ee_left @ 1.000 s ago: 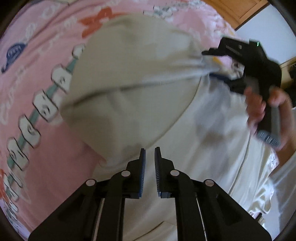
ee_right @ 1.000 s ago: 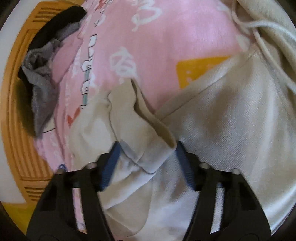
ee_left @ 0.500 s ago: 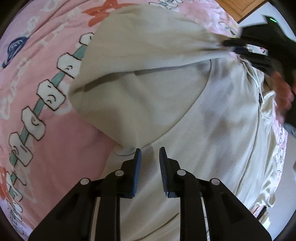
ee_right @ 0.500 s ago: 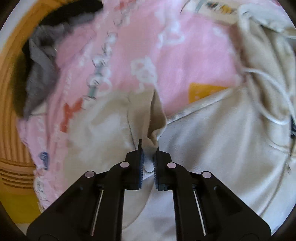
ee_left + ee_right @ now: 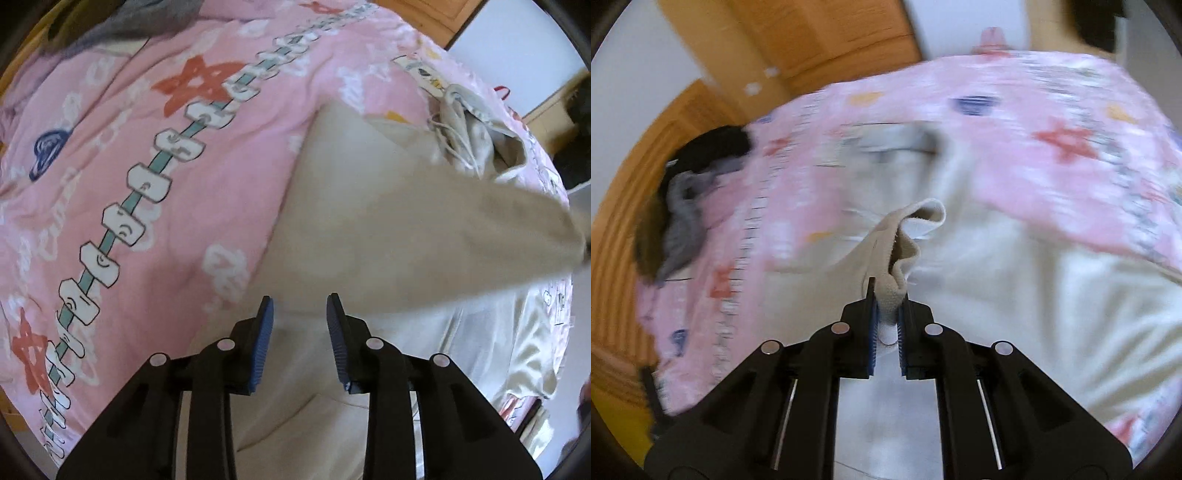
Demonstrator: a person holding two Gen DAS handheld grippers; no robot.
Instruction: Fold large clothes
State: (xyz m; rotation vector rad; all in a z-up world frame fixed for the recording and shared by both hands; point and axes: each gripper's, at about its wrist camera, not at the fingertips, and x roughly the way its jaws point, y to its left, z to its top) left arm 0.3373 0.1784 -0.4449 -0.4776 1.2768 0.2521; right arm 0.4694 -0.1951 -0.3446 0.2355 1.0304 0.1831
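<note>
cream hoodie (image 5: pixel 369 229) lies spread on the pink patterned bedspread (image 5: pixel 147 184), its body toward the near edge of the bedspread and one sleeve (image 5: pixel 461 221) lifted and stretched across the body. right gripper (image 5: pixel 886 295) has its jaws closed tight on the sleeve's ribbed cuff (image 5: pixel 912 229), which bunches up just past the blue pads. left gripper (image 5: pixel 299 306) hangs over the hoodie's body near where cream meets bedspread, jaws parted with only a moderate gap and nothing between them. hood and white drawstrings (image 5: pixel 454 136) lie crumpled at the hoodie's far end. grey and dark clothes (image 5: pixel 683 199) sit heaped at the bedspread's far corner, seemingly against a wooden headboard (image 5: pixel 624 229), though motion blur softens that view.
</note>
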